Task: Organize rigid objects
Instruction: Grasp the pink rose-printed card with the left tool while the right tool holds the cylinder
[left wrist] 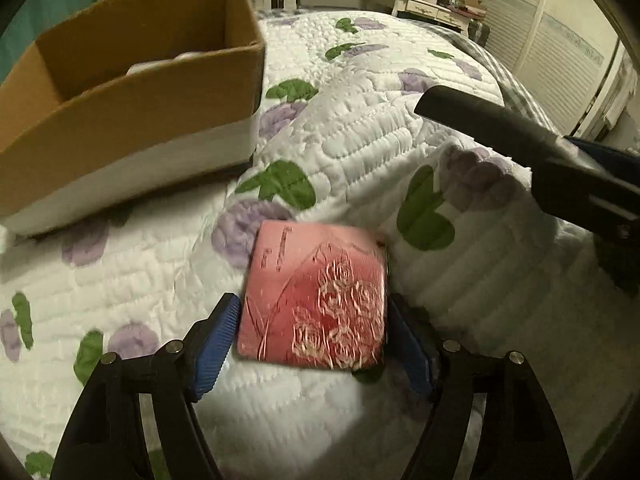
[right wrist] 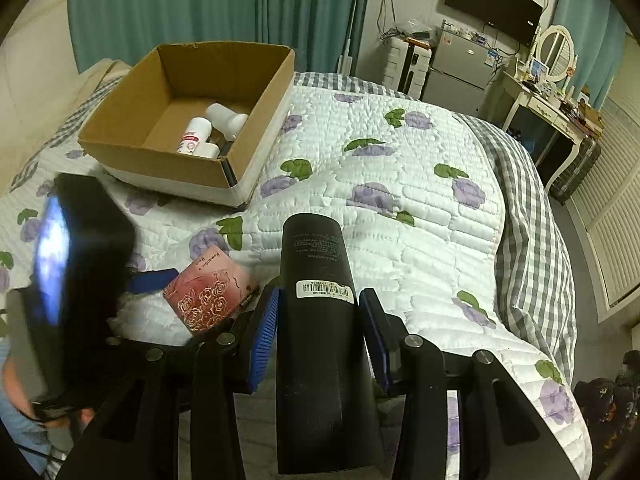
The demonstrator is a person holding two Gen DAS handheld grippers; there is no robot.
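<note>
Left wrist view: the left gripper has its blue pads on either side of a pink case with embossed roses. The left pad looks to touch the case's edge and the right pad sits against its far side, so the tongs seem closed on it, though blur makes full contact hard to confirm. The case sits low over the floral quilt, near and right of the cardboard box, which is probably where it is headed. The black bottle juts in from the right.

Right wrist view: the right gripper grips that black bottle around its body, barcode label up, held level above the quilt. The box lies far left, open-topped, already holding white bottles, so it likely serves as the collecting place.
</note>
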